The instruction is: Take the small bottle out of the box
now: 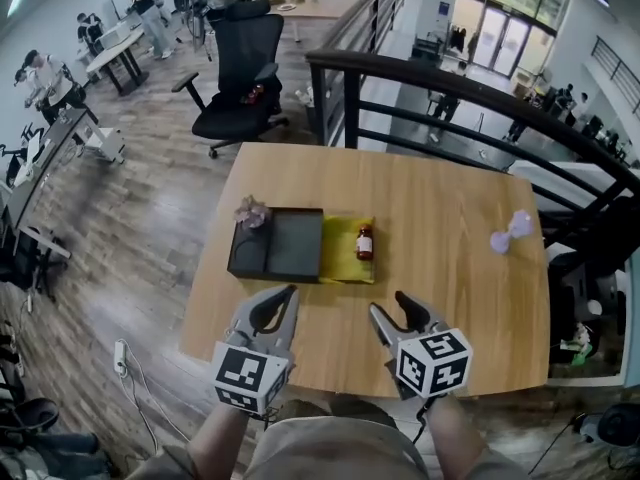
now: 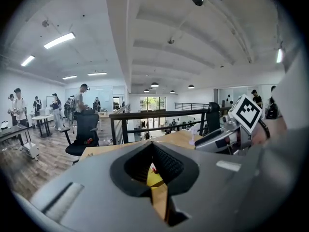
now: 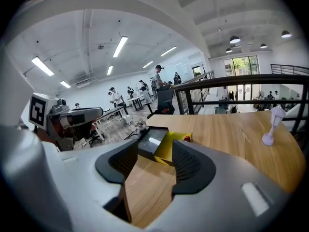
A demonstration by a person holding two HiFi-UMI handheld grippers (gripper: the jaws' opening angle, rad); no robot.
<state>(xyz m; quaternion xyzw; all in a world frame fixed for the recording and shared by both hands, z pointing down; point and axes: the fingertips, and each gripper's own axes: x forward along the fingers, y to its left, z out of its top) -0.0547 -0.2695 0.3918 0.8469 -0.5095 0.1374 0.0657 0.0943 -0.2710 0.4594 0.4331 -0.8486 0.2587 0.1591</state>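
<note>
The small brown bottle (image 1: pixel 365 242) with a red cap lies on a yellow insert (image 1: pixel 345 261) at the right end of the open black box (image 1: pixel 290 244) in the middle of the wooden table (image 1: pixel 440 198). Both grippers hover over the near table edge, short of the box. My left gripper (image 1: pixel 290 293) is shut and empty; through its slit the left gripper view shows the yellow insert (image 2: pixel 155 180). My right gripper (image 1: pixel 386 304) is open and empty, aimed at the box (image 3: pixel 151 141) and the insert (image 3: pixel 169 148); its view shows only the bottle's cap (image 3: pixel 186 138).
A pale purple flower-like object (image 1: pixel 251 211) sits on the box's far left corner. A purple hourglass-shaped item (image 1: pixel 511 232) stands at the table's right. A black railing (image 1: pixel 450 78) runs behind the table and an office chair (image 1: pixel 240 78) stands beyond its far left corner.
</note>
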